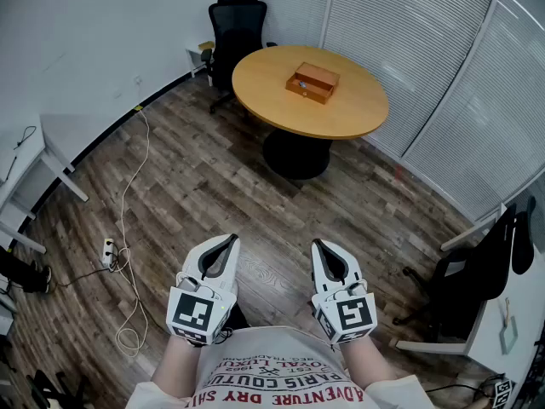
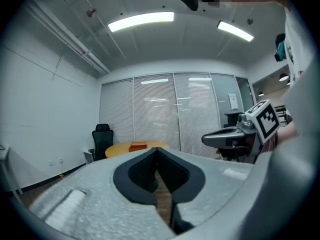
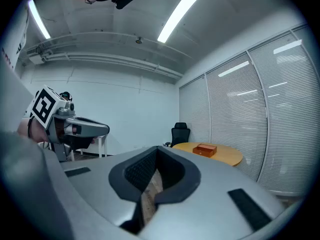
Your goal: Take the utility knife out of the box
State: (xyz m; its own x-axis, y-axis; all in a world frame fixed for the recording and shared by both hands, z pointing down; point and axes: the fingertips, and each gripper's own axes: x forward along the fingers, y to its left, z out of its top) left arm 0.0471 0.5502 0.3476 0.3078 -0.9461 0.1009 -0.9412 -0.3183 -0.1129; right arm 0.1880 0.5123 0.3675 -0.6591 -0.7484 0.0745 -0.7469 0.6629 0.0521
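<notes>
Wood floor [image 1: 213,186], box [image 1: 312,82] on far round table [image 1: 341,113], chair [image 1: 237,24] behind, left gripper [image 1: 231,239], right gripper [image 1: 317,244], jaws clenched

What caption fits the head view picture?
Left gripper and right gripper, both shut, face a wooden box on a round table.

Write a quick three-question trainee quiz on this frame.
1. Multiple choice: the wooden box sits A) on the floor, B) on the round table, C) on a chair.
2. True or false: the left gripper is shut on the wooden box.
3. Short answer: are the right gripper's jaws apart or together?

Key:
1. B.
2. False. It is far from the wooden box, with nothing in its jaws.
3. Together, with nothing between them.
</notes>
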